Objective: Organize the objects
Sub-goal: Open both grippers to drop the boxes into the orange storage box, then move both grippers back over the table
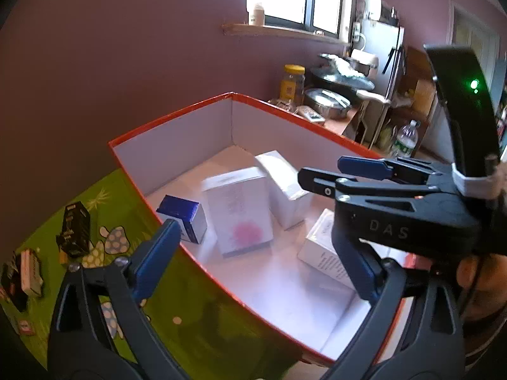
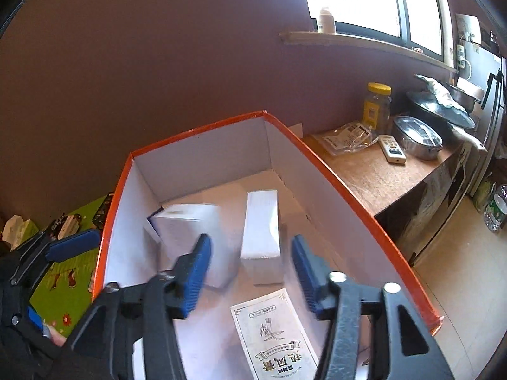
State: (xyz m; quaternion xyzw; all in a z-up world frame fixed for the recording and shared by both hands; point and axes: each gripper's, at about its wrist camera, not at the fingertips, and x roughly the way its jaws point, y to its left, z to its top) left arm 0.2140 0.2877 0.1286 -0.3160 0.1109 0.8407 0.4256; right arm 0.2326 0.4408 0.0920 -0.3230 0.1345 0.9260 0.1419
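The left gripper [image 1: 263, 256] is seen with its jaws spread wide and nothing between the pads; the right gripper [image 2: 250, 272] is likewise parted, with no item pressed by either pad. Both are held above the orange-rimmed box [image 1: 171, 120], whose white interior lies ahead of and below the jaws.

In the left wrist view, four small cartons are shown inside the box: a blue-topped carton [image 1: 183, 218] just beyond the left-hand pad, a white carton with a pink mark [image 1: 237, 209] ahead of the gap between the jaws, a plain white carton [image 1: 282, 186] farther ahead, and a printed white carton [image 1: 320, 250] partly hidden behind the right-hand pad. The right gripper is also seen there, crossing the frame from the right. On the green patterned cloth [image 1: 177, 300], off to the left of the jaws, a black carton [image 1: 74, 231] is shown standing.

In the right wrist view, the printed carton [image 2: 272, 335] is revealed lying flat beneath the jaws, its drawing and lettering facing up. The plain white carton [image 2: 261, 237] is seen straight ahead between the pads. Only here are a remote control [image 2: 393, 148] and a yellow-lidded jar [image 2: 377, 104] clearly shown on the wooden counter [image 2: 380, 177], beyond the box to the right.
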